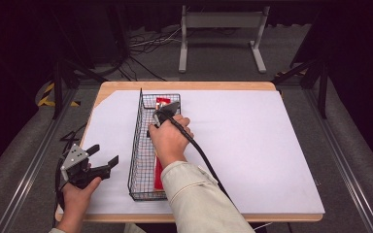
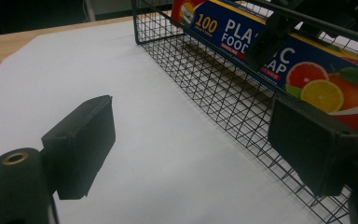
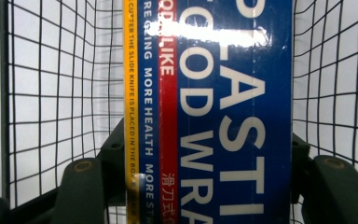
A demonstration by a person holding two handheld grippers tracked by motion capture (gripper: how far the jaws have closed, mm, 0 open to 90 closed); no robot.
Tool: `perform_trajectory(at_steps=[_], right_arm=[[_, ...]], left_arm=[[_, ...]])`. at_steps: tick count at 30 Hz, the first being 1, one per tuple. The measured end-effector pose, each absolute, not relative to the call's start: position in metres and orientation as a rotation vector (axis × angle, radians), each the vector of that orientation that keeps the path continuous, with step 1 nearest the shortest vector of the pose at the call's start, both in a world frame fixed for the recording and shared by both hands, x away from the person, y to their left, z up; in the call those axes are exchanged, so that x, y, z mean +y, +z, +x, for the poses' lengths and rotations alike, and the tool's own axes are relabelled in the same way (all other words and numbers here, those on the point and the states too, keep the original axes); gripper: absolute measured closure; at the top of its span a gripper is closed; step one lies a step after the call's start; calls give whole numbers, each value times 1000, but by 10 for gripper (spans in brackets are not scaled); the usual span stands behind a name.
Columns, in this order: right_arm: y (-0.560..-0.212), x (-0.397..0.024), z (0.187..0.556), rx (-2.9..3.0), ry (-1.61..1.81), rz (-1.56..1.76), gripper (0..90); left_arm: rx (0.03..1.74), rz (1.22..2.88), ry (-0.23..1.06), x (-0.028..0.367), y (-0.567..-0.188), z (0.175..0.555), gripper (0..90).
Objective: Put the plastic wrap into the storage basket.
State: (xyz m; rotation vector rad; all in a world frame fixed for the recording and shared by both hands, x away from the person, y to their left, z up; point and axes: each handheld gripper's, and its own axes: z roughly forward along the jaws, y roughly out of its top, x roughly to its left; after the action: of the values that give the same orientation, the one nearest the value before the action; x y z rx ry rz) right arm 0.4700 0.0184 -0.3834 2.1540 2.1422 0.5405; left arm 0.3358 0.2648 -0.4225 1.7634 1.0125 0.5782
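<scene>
Bench (image 1: 272, 145): a white sheet covers nearly all of it, with bare wood showing at the far edge and far left corner; it gives me a flat, plain surface to work on.
Basket (image 1: 137, 145): a long, narrow black wire basket, set lengthwise away from me, left of the bench's middle. Its open top lets me reach straight down into it.
Box of plastic wrap (image 3: 223, 102): it lies flat along the basket floor, running the basket's length, since that is the only way it fits. The blue and red printed face is turned up. In the left gripper view I see its side through the mesh, oranges and a lemon printed on it.
Right arm: my sleeve (image 1: 199, 204) crosses the near end of the basket, hand turned down, wrist bent so the tool points into the far half.
Right tongs (image 3: 200, 158): down inside the basket, one jaw on each long side of the box. They look closed against it, which I judge to be a grip for lifting.
Left tongs (image 1: 99, 162): spread wide with nothing between them, held low over the sheet just beside the basket's near left wall and angled toward it, parked out of the way.
</scene>
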Motion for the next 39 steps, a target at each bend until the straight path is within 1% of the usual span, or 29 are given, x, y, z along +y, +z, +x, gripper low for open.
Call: perform_trajectory(at_steps=[23,26,28,29,30,31,39], right_arm=[[-396,24,471,2172,454,2121,385],[-395,24,471,2176,469,2122,360],[-392,25,470,2177,487,2115,345],[-389,25,470,2169,510,2118,321],[-385,24,470,2165,531,2112,263],[-385,24,470,2165,531,2112,263],[-348,8,465,2161,682,2022,258]], left_arm=[[1016,1756,573,266,-422,335,157],[1016,1753,572,267,-422,335,157],[1021,1753,572,268,-422,335,158],[1021,1752,573,268,-422,335,158],[1021,1752,572,268,-422,335,158],[1021,1752,572,268,-422,335,158],[1024,1748,573,268,-421,334,158]])
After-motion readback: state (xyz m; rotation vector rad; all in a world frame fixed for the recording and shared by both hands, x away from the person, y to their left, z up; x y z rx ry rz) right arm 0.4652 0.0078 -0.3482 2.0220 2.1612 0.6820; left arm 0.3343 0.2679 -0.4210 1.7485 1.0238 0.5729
